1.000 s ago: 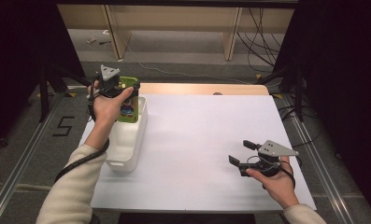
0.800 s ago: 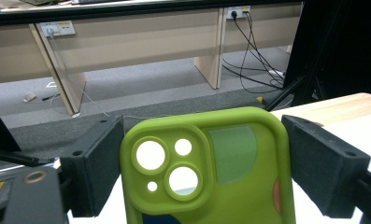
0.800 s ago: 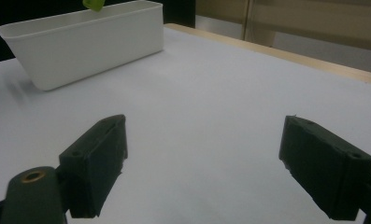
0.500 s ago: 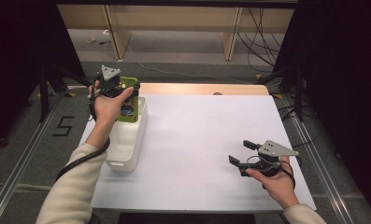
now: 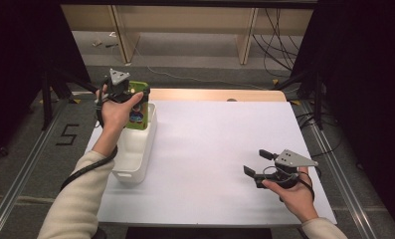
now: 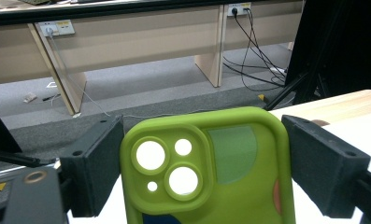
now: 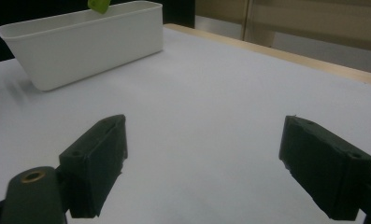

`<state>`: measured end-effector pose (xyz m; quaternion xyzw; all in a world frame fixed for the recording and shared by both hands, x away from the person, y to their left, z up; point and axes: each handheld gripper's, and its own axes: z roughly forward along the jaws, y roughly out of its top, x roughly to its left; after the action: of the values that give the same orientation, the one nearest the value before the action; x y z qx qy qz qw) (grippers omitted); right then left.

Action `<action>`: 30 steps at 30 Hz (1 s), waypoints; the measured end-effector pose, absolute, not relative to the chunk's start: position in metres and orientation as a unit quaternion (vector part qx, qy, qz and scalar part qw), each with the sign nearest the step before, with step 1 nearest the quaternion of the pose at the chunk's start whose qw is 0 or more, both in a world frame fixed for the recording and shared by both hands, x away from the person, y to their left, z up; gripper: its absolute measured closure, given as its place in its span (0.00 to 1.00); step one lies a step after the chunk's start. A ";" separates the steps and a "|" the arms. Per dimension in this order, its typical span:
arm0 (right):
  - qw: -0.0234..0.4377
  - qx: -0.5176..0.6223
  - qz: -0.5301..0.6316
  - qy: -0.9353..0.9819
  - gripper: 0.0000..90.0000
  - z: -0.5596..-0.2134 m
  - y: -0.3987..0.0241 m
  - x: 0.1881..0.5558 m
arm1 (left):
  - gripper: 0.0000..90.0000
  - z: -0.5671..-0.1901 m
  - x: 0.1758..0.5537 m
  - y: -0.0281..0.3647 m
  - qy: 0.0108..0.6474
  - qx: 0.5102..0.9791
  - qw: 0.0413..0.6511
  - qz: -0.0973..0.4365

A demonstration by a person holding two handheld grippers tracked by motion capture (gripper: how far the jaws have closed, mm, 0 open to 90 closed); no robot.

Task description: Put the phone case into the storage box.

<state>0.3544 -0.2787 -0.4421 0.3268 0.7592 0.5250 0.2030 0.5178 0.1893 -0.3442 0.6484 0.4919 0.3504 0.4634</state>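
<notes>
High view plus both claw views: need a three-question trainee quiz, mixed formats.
1. True or false: the left claw grips the green phone case by its two side edges.
2. Which claw has nothing between its jaws? A) left B) right
3. Fill in: the phone case is held above the far end of the white ____.

Key: 1 true; 2 B; 3 bin.
</notes>
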 end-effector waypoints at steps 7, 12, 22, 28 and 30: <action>0.203 0.327 0.525 0.759 0.18 -0.442 -0.279 0.354 | 0.18 -0.344 0.521 0.190 0.492 0.650 0.460 0.351; 0.203 0.327 0.525 0.759 0.18 -0.442 -0.279 0.354 | 0.18 -0.344 0.523 0.190 0.494 0.649 0.460 0.351; 0.203 0.326 0.525 0.759 0.18 -0.442 -0.279 0.355 | 0.18 -0.345 0.527 0.189 0.494 0.652 0.457 0.351; 0.203 0.326 0.525 0.759 0.18 -0.442 -0.279 0.355 | 0.18 -0.346 0.530 0.189 0.492 0.654 0.457 0.349; 0.203 0.326 0.526 0.759 0.18 -0.442 -0.279 0.355 | 0.18 -0.347 0.531 0.189 0.491 0.654 0.457 0.349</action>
<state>0.3545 -0.2787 -0.4421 0.3265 0.7588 0.5258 0.2028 0.5312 0.1887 -0.3468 0.6542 0.4910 0.3494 0.4570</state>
